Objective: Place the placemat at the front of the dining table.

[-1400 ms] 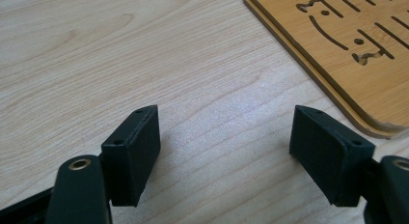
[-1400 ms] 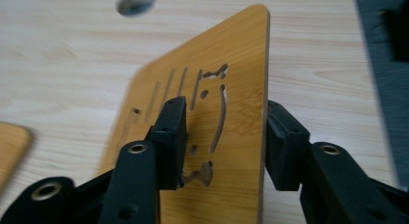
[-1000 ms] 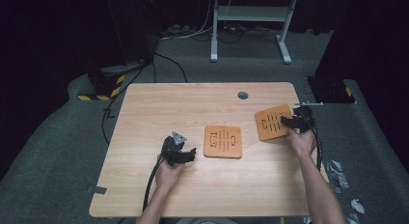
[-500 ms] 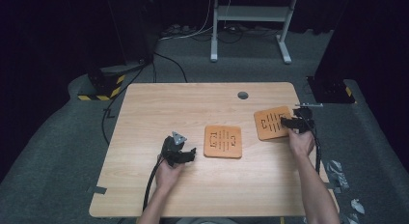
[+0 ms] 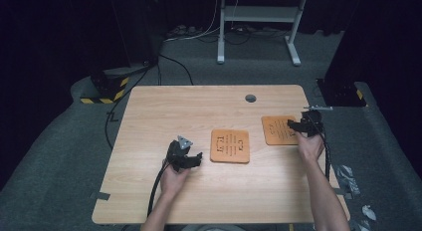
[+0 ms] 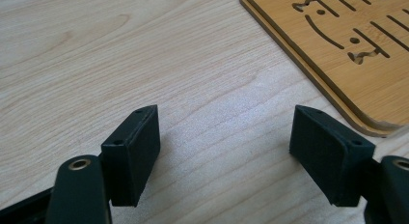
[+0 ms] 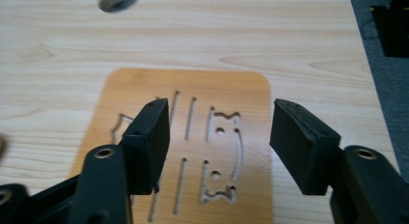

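Two wooden boards lie flat on the table [image 5: 149,191]: the right board [image 7: 185,151] directly under the open, empty right gripper [image 7: 219,142], the middle board [image 6: 337,45] just beside the open left gripper [image 6: 226,151].

Two flat wooden boards lie on the table [image 5: 164,111]: the middle board [image 5: 229,146] near the centre and the right board [image 5: 279,129] by the right edge, with a strip of bare wood between them. The left gripper [image 5: 191,160] rests just left of the middle board, jaws apart over bare wood. The right gripper [image 5: 293,126] sits over the right board, jaws apart. The far half is bare except for a small round hole [image 5: 250,98]; the left side and near edge are also bare.
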`<control>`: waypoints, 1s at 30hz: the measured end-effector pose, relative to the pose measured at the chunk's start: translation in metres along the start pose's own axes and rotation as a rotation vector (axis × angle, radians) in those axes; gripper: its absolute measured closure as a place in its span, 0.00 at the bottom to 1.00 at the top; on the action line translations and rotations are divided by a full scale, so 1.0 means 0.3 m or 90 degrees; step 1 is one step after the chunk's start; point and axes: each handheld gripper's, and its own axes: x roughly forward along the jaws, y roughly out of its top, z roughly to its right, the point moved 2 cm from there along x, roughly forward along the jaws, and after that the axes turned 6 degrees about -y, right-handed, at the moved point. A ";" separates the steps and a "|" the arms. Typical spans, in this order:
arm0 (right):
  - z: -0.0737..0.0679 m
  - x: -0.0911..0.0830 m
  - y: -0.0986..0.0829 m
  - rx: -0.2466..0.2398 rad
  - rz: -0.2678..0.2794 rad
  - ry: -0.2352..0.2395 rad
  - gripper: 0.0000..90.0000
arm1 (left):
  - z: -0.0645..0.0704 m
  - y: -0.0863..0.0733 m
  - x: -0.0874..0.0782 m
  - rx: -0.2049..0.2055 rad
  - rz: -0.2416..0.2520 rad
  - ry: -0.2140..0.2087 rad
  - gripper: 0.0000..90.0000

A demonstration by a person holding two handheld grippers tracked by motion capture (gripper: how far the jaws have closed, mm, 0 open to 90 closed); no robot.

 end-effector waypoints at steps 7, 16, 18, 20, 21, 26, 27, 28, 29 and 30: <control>-0.035 -0.026 0.009 -0.017 0.024 0.029 0.39 | 0.000 0.000 0.000 0.001 -0.001 0.000 0.29; -0.048 -0.092 0.017 -0.009 0.056 0.074 0.37 | 0.000 -0.001 -0.001 0.000 -0.001 0.000 0.29; -0.055 -0.108 0.022 -0.008 0.067 0.082 0.37 | 0.000 -0.001 -0.001 0.000 0.000 0.000 0.29; -0.064 -0.122 0.025 -0.012 0.076 0.090 0.37 | 0.000 -0.001 -0.001 0.000 -0.001 0.000 0.29; -0.072 -0.130 0.025 -0.016 0.078 0.092 0.37 | 0.000 -0.001 -0.001 0.000 0.000 0.000 0.29; -0.083 -0.154 0.027 -0.024 0.089 0.106 0.36 | 0.000 -0.001 -0.001 0.001 -0.001 0.001 0.29; -0.084 -0.159 0.028 -0.029 0.092 0.109 0.36 | 0.000 -0.001 -0.001 0.000 -0.001 0.001 0.29; -0.088 -0.165 0.028 -0.027 0.092 0.111 0.36 | 0.000 -0.001 -0.001 -0.001 -0.001 0.001 0.29; -0.090 -0.170 0.029 -0.031 0.095 0.113 0.36 | 0.000 -0.001 -0.001 -0.001 -0.001 0.001 0.29; -0.092 -0.177 0.030 -0.033 0.098 0.114 0.36 | 0.000 -0.001 -0.001 -0.002 -0.001 0.001 0.29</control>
